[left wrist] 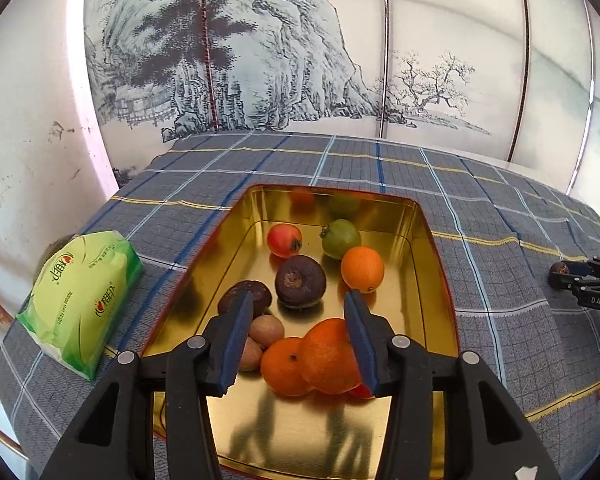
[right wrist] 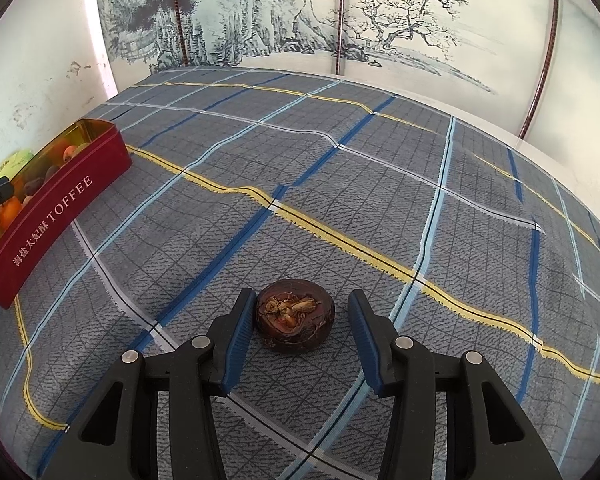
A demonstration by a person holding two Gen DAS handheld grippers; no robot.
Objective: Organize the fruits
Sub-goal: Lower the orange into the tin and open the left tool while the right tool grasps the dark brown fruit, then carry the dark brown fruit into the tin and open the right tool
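Observation:
A gold-lined red toffee tin (left wrist: 236,216) holds several fruits: oranges (left wrist: 328,356), a dark purple fruit (left wrist: 300,286), a red one (left wrist: 284,240), a green one (left wrist: 340,238) and brown ones (left wrist: 266,330). My left gripper (left wrist: 298,300) is open and empty above the tin. In the right wrist view a dark brown fruit (right wrist: 294,318) lies on the checked cloth. My right gripper (right wrist: 300,300) is open around it, the left finger (right wrist: 242,312) close to its side. The tin (right wrist: 60,200) stands far to the left there.
A green tissue pack (left wrist: 80,296) lies left of the tin near the table edge. A grey-blue checked cloth (right wrist: 340,160) covers the table. A painted screen (left wrist: 300,60) stands behind it. The right gripper (left wrist: 588,284) shows at the right edge of the left wrist view.

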